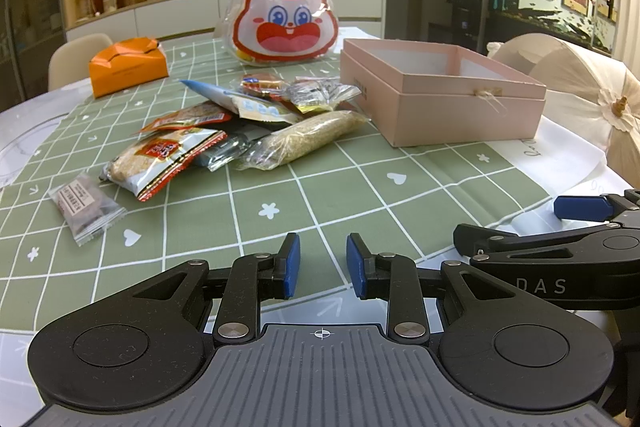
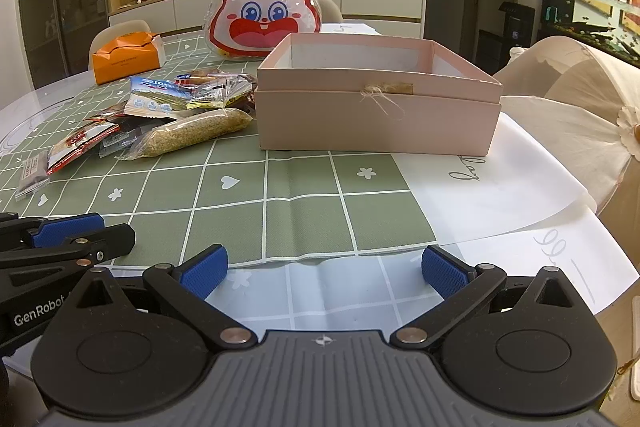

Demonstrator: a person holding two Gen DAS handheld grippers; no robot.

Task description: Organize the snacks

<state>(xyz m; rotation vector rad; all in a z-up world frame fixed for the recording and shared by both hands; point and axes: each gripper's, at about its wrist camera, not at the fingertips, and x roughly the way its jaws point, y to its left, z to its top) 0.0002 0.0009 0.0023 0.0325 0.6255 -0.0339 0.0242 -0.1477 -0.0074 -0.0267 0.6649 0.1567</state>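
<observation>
Since every snack packet (image 1: pixel 224 131) lies loose in a heap on the green checked cloth (image 1: pixel 304 195), far left of the pink box (image 2: pixel 380 107), nothing looks sorted yet. What shows of the box's inside is bare, though its floor is hidden; whole job likely ahead. Left gripper (image 1: pixel 323 265) low at the near edge, fingers a narrow gap apart, holding nothing. Right gripper (image 2: pixel 324 269) beside it, fingers spread wide, also empty. Nearest grabs: small grey packet (image 1: pixel 86 205) alone at near left, and clear grain roll (image 2: pixel 192 133) at the heap's near right edge. Packets overlap, so picking one may drag others. Behind: rabbit-face bag (image 1: pixel 282 13), orange carton (image 1: pixel 128 65) far left. Cream parasol (image 2: pixel 576 115) right of the box, off the path.
</observation>
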